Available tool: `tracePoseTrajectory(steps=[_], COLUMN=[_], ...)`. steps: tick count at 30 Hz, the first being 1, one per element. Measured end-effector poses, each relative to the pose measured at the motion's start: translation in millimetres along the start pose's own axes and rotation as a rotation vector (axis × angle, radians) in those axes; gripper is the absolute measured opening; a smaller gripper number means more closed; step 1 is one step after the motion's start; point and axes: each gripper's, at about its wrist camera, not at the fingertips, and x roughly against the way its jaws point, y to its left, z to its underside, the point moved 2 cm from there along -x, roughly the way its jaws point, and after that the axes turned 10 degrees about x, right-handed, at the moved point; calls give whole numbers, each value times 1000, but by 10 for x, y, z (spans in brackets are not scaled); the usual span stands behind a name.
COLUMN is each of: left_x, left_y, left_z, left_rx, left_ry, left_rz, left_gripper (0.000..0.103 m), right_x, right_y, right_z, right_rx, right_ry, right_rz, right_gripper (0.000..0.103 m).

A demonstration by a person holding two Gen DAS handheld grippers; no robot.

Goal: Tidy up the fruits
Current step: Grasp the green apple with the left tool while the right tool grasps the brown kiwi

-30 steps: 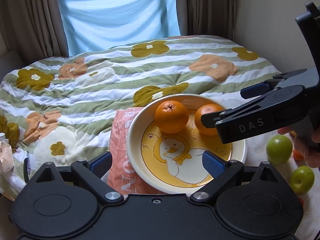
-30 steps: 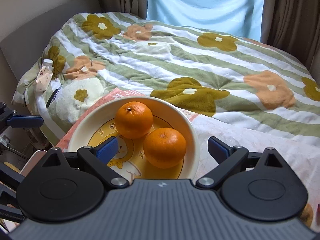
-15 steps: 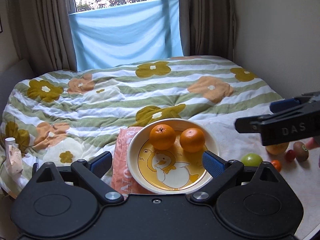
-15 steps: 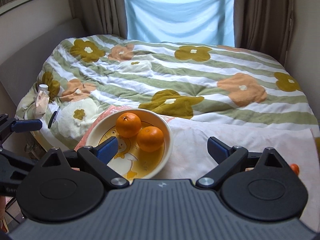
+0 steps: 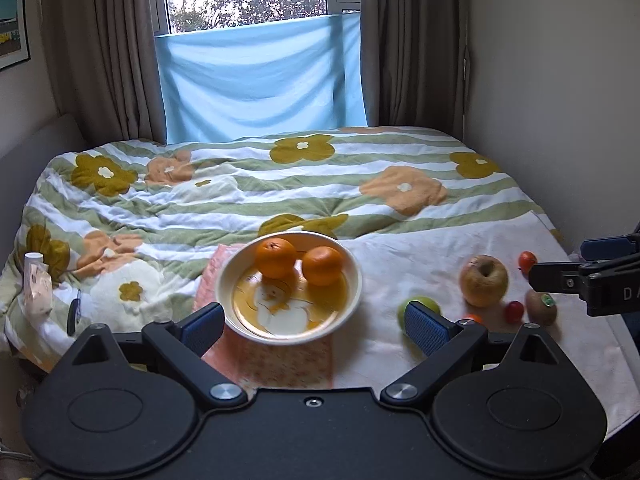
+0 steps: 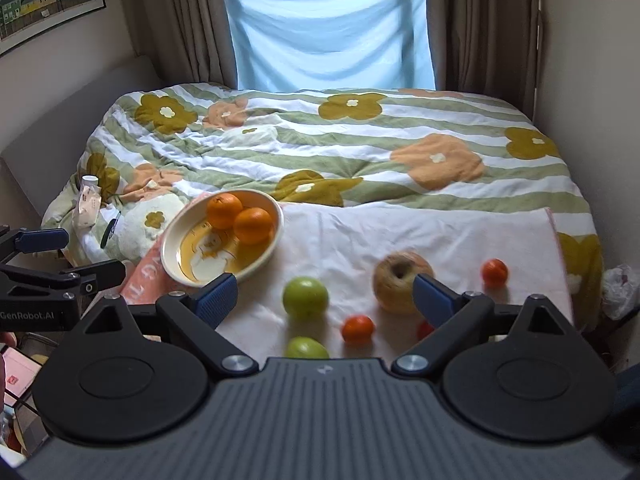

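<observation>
Fruits lie loose on the white cloth (image 6: 400, 236) right of the bowl (image 6: 176, 240), which holds two oranges (image 6: 238, 216); the right gripper (image 6: 324, 294), spread wide and empty, is nearer, the green fruit (image 6: 305, 297) just ahead. The left gripper (image 5: 312, 322) gapes empty too.

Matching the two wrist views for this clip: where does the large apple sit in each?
Left wrist: the large apple lies right of centre, on the white cloth.
Right wrist: the large apple lies lower right of centre, partly behind a fingertip.
Shared landmark: the bowl holding two oranges, left of the apple.
</observation>
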Motion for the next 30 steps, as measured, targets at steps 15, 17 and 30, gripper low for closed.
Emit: tracePoseTrajectory(steps=[15, 17, 30], left_x=[-1, -87, -882], left_y=[-907, -987, -1314], left_z=[531, 602, 983], left_rx=[22, 21, -5], left_ry=[10, 16, 81], left_rz=[-53, -66, -114], left_gripper=[99, 99, 97], right_x=[208, 133, -603], right_y=[-853, -941, -1295], right_z=[595, 664, 970], right_rx=[85, 92, 83], right_ry=[44, 58, 113], right_rz=[0, -1, 1], right_gripper=[103, 103, 103])
